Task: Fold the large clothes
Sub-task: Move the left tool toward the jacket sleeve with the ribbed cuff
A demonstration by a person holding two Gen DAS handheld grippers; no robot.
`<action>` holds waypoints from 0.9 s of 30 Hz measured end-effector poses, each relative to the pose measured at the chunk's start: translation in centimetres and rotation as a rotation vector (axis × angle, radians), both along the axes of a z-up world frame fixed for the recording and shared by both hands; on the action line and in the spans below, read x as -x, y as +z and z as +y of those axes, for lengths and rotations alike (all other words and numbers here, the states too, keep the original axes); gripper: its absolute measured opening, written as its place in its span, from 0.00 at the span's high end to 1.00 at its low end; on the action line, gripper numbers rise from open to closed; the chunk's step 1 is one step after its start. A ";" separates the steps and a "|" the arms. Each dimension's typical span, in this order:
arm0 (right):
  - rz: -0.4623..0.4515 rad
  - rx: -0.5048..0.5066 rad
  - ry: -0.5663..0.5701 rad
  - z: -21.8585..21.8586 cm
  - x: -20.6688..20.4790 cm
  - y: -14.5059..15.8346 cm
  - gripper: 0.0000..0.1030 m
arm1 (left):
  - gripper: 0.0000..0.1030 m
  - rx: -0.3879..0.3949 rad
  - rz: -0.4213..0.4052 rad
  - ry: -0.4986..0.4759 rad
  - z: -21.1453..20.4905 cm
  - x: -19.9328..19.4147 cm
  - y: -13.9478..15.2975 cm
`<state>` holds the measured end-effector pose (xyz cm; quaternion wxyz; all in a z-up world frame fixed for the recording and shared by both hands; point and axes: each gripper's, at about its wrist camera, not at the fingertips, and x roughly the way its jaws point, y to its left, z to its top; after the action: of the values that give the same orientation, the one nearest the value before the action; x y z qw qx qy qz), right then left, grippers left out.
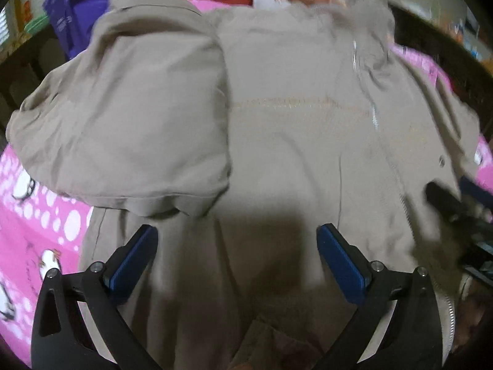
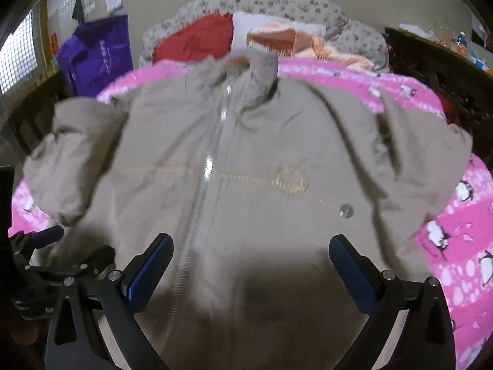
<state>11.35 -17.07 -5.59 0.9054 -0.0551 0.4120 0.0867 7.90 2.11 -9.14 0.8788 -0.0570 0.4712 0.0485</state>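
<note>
A pink penguin-print bedspread [image 2: 462, 246] carries the large beige zip-front jacket [image 2: 246, 160], spread front-up with one sleeve [image 1: 123, 117] folded across its chest. Above its hem, the left gripper [image 1: 236, 246] and right gripper [image 2: 251, 256] both hang spread wide, gripping nothing

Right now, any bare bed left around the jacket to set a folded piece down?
Pink blanket shows bare right of the jacket, beside its right sleeve, and in a smaller strip below the folded left sleeve. Crowded at the head: red pillow, orange cloth.
</note>
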 end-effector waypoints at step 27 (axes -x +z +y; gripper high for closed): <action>0.044 -0.097 -0.004 -2.0 -0.4 -3.0 0.01 | 0.00 -0.011 -0.047 0.018 -0.3 1.5 -0.6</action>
<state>11.79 -19.08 -8.56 0.8978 -0.0083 0.4274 0.1059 6.44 1.76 -9.74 0.8895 -0.0577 0.4496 0.0574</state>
